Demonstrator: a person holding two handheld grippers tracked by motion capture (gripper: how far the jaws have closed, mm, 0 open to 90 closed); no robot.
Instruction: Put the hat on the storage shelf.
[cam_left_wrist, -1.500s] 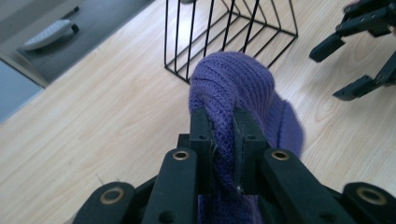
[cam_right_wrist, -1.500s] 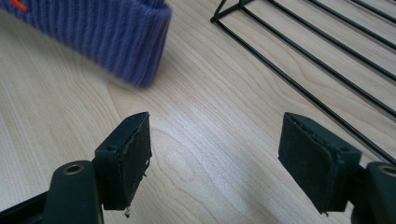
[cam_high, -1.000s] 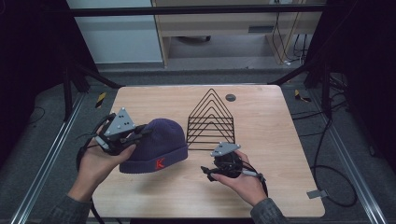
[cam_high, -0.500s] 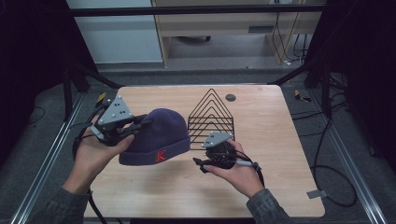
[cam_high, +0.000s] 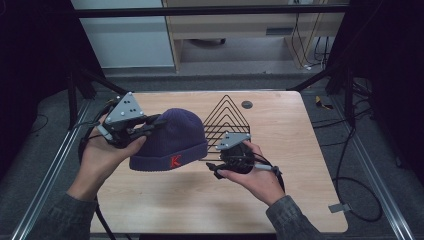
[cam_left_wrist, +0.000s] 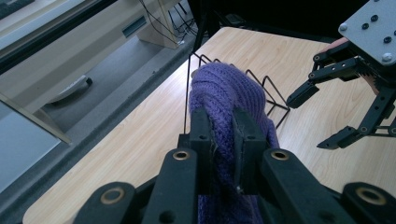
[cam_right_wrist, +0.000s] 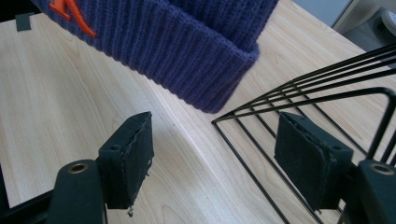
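The left hand-held gripper is closed on a fold of the dark purple knitted beanie with an orange letter, holding it lifted over the middle of the light wooden table. The right hand-held gripper is wide apart and empty, just beside the black triangular wire rack.

The grip takes only a thin fold, so I think the beanie could slip out, or its cuff could catch on the wires.

The left gripper view shows the pinch; the high view shows the letter.
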